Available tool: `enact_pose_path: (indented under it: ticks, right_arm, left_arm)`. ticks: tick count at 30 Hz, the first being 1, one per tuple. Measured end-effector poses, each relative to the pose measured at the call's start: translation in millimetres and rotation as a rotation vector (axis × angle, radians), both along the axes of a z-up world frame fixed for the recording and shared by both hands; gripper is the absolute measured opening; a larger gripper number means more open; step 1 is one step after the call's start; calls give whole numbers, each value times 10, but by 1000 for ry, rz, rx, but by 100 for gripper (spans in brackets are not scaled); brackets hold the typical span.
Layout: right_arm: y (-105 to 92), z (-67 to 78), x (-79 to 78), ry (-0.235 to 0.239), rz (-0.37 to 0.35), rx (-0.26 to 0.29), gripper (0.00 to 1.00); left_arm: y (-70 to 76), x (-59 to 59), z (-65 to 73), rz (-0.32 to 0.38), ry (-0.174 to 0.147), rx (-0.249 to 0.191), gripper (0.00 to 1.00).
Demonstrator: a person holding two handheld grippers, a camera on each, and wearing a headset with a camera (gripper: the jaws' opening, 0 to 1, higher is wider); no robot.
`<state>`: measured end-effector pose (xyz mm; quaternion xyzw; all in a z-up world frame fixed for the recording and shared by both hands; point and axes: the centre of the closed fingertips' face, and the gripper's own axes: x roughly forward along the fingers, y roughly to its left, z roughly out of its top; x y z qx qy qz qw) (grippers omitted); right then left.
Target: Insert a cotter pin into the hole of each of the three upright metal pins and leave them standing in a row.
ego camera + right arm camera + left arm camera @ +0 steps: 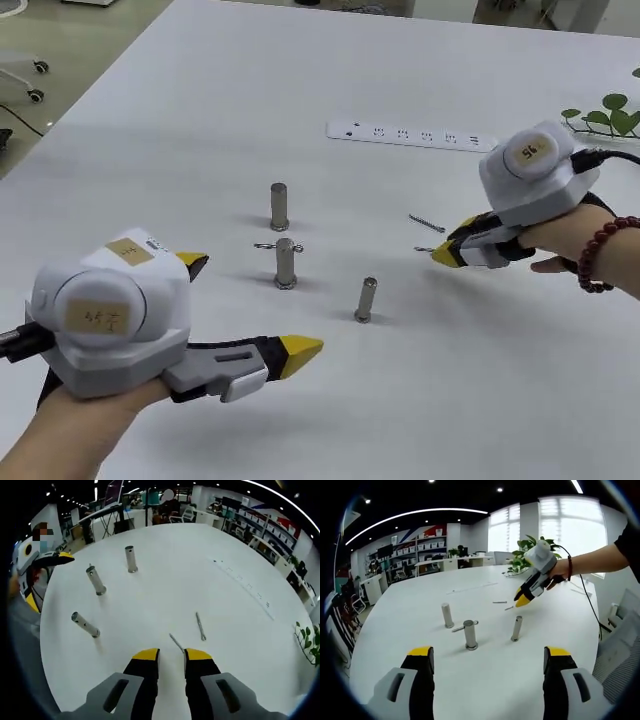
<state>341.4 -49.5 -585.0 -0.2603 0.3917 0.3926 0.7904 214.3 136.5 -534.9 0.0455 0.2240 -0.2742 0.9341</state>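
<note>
Where the right gripper's [172,655] jaws stand narrow, with a slim gap between their yellow tips, a loose cotter pin [176,643] lies on the white table [210,570]. Its near end sits at the mouth of that gap, and whether a tip touches it I cannot tell. A second loose cotter pin [200,626] lies just beyond, at about 1 o'clock from the tips.

The left gripper [488,652] has its jaws spread wide and holds nothing. At 12 o'clock ahead of it stands the middle metal pin [470,635], with a fitted cotter pin [462,626] through the hole near its top. A bare pin [447,615] stands at 11 o'clock from that one and the other bare pin [517,629] at 3 o'clock. All three are upright and apart.

Farther up the table in the head view, at 1 o'clock from the pins, lies a power strip [410,135].
</note>
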Motion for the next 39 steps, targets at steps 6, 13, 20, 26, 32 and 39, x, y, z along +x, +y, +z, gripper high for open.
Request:
enact_pose_path:
  ticks: [6, 13, 20, 26, 32, 39]
  right_arm:
    - [9, -64, 38, 32, 55, -43, 12]
    - [-20, -146, 184, 75, 61, -35, 10]
    - [-39, -248, 184, 110, 84, -52, 9]
    - [-47, -288, 207, 129, 114, -72, 8]
    - [-53, -275, 175, 131, 130, -96, 4]
    - [-38, -266, 134, 113, 165, -130, 0]
  left_arm:
    - [16, 1, -12, 3, 3, 8, 89]
    - [24, 2, -34, 5, 11, 9, 89]
    - [31, 6, -45, 7, 12, 13, 88]
    - [11, 5, -71, -5, 18, 23, 87]
    - [9, 3, -72, -11, 15, 23, 86]
    - [-10, -5, -81, -23, 19, 25, 83]
